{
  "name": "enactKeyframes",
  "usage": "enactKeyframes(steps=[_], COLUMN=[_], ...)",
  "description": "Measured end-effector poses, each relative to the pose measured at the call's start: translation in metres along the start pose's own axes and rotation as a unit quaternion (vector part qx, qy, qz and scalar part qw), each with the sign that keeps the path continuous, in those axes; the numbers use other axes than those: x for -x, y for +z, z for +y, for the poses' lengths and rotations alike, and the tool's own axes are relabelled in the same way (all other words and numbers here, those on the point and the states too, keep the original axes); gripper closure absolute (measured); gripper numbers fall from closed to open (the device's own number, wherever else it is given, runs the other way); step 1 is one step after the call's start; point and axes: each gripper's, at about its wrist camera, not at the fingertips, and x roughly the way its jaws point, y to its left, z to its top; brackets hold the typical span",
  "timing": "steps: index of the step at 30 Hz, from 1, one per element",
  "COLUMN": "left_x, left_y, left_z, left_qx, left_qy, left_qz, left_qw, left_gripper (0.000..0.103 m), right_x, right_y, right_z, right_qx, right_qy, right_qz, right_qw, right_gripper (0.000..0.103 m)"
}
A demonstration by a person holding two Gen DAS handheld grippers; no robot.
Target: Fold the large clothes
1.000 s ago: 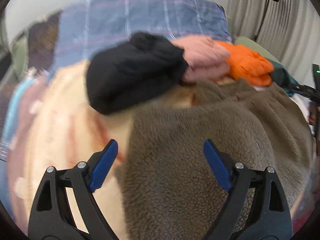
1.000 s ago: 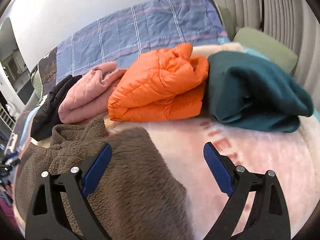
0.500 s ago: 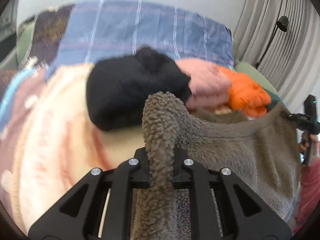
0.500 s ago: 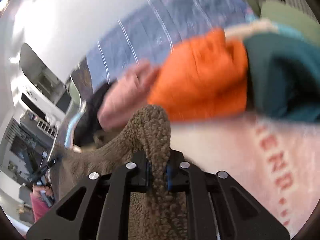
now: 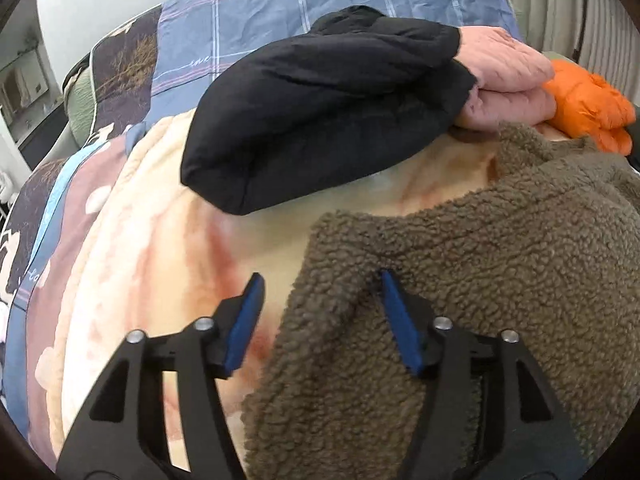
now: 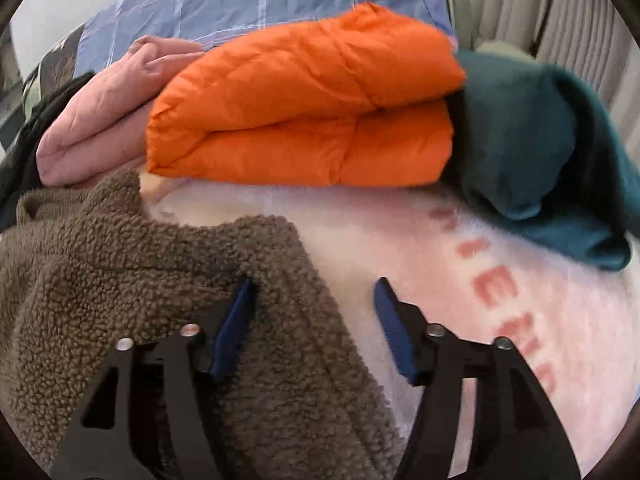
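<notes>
A brown fleece garment lies spread on a cream and pink blanket. My left gripper hangs low over the garment's left edge. Its jaws are opening, a ridge of fleece lies loose between them, and the blue pads press on nothing. In the right wrist view the same fleece fills the lower left. My right gripper straddles its right edge, jaws opening too. Its left pad rests against the pile and the other hangs over the blanket.
Folded clothes line the far side of the bed: a black jacket, a pink quilted one, an orange puffer and a teal fleece. Blue plaid bedding lies behind them, and curtains hang at the right.
Both grippers closed on a pinch of fleece and lifted it, then came down and let go. The fleece now lies flatter, with both jaws apart again.
</notes>
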Motion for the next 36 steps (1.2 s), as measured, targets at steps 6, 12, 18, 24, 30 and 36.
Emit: enactKeyframes(steps=[6, 12, 18, 24, 30, 36], left_x=[0.050, 0.137, 0.090, 0.059, 0.054, 0.101], left_y=[0.012, 0.037, 0.007, -0.020, -0.019, -0.019], left_z=[0.004, -0.013, -0.097, -0.099, -0.101, -0.074], left_qx=[0.017, 0.050, -0.034, 0.001, -0.004, 0.056], left_qy=[-0.011, -0.128, -0.125, -0.115, -0.113, -0.147], left_qz=[-0.024, -0.113, -0.032, -0.012, -0.006, -0.032], left_qw=[0.9995, 0.9841, 0.9910, 0.9933, 0.9935, 0.9870], left_gripper=[0.056, 0.077, 0.060, 0.059, 0.059, 0.060], right_x=[0.062, 0.154, 0.096, 0.061, 0.056, 0.095], right_y=[-0.006, 0.000, -0.021, -0.046, -0.046, -0.060], right_z=[0.001, 0.039, 0.102, 0.115, 0.110, 0.086], right_qx=[0.008, 0.001, 0.065, 0.076, 0.074, -0.012], right_qy=[-0.027, 0.062, 0.110, 0.063, 0.067, 0.111], right_qz=[-0.052, -0.158, -0.063, -0.049, -0.048, -0.061], right_qw=[0.998, 0.985, 0.990, 0.994, 0.994, 0.992], right_gripper=[0.036, 0.036, 0.035, 0.033, 0.032, 0.032])
